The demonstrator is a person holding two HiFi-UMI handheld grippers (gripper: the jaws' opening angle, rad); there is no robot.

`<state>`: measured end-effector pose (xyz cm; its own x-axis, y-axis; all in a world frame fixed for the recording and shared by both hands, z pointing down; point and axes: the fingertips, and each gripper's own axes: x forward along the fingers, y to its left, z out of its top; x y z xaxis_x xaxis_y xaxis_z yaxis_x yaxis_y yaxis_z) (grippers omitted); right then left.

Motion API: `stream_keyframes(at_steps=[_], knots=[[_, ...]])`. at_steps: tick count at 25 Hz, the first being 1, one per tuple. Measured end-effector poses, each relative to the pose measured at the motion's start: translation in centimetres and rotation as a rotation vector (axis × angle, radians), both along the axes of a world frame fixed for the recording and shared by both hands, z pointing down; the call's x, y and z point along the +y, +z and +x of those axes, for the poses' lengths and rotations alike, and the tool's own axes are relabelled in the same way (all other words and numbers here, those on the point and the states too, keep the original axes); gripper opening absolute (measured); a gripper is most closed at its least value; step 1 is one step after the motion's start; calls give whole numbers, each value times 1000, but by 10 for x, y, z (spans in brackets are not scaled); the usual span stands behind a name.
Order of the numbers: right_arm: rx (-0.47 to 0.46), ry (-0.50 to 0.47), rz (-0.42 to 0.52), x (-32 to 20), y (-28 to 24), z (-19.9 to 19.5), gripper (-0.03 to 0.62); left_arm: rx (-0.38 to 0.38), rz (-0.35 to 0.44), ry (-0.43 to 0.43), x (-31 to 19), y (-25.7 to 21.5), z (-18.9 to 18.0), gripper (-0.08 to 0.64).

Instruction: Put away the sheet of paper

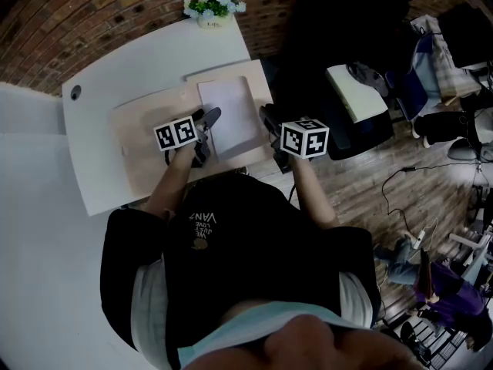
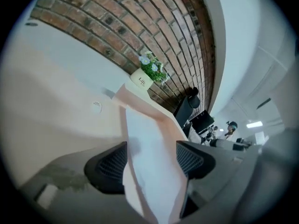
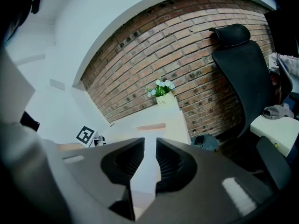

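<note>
Head view shows the white rectangular sheet of paper [image 1: 231, 114] lying flat on the right half of a pale peach flat card folder [image 1: 146, 156], which rests on the white desk [image 1: 123, 75]. The left gripper [image 1: 206, 133] stands at the sheet's left edge, the right gripper [image 1: 271, 126] at the folder's right edge.

Handling, as judged: the sheet is very light, limp and easily creased, and a hard or twisting pinch would crumple it. The soundest hold is a shallow pinch on a free edge or corner, with the folder steadied.

Left gripper view settles that tool's state. Its jaws are spread wide and the sheet runs between them with peach card beneath, neither pad pressing. Right gripper view shows its jaws drawn close with a narrow slit, through which white and peach surfaces show; no grip is evident. Head view confirms neither state, yet only it shows the whole sheet and both tools' placing. Right gripper view also takes in a black office chair [image 3: 243, 73] and a small white pot of flowers [image 3: 161, 94].
</note>
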<state>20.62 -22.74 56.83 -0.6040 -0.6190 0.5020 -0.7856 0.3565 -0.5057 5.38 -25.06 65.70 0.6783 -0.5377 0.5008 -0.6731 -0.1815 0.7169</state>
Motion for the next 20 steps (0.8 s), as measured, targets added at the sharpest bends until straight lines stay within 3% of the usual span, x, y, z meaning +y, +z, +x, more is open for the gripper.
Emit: stream_keyframes(at_steps=[3,15,20], knots=[[2,2,3,0,-1,-1,75,-43,10,24,1,0,-3,337],[7,19,7,4,-5,-11,75,-43,88,38,-5,-15,-26,333],[15,35,18,5,-6,-23,75,-42,136,57,-6,-26,-38,247]])
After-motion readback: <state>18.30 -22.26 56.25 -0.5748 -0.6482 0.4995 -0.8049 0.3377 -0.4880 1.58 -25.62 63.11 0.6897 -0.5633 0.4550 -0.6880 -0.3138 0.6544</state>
